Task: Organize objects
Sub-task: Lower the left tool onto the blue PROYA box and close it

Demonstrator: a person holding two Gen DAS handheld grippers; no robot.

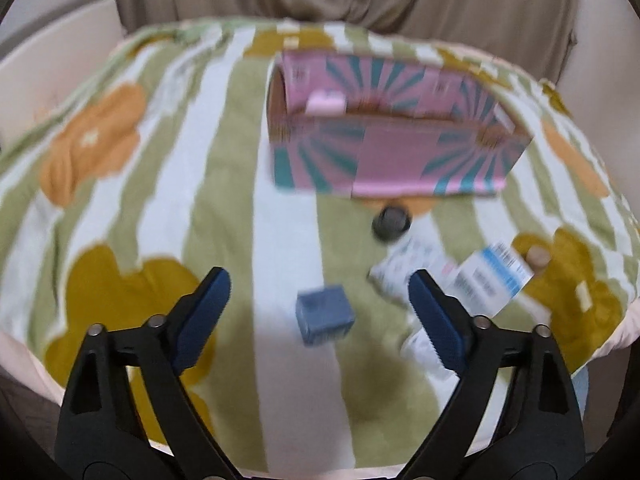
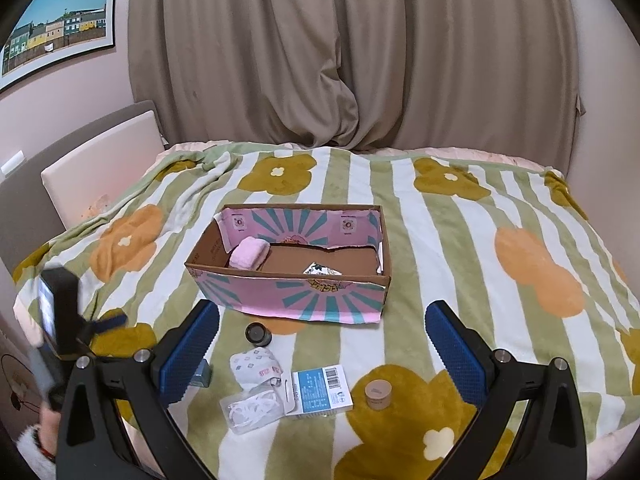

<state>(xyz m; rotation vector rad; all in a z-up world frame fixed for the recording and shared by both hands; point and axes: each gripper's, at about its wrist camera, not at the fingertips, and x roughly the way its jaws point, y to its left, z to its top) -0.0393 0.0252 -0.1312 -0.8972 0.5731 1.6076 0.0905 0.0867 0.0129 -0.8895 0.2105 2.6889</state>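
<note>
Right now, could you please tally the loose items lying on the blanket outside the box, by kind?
Small boxes: 1, blue box
Jars: 2, dark jar, tan jar
Fabric pieces: 1, cloth
Packets: 2, clear bag, card
Total: 6

beige curtain (image 2: pixel 352 60) behind the bed, framed picture (image 2: pixel 60 20) of coloured houses on the wall.

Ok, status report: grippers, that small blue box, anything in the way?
Left gripper open over small blue box. Right gripper open, empty. Nothing blocking; pink carton beyond.
</note>
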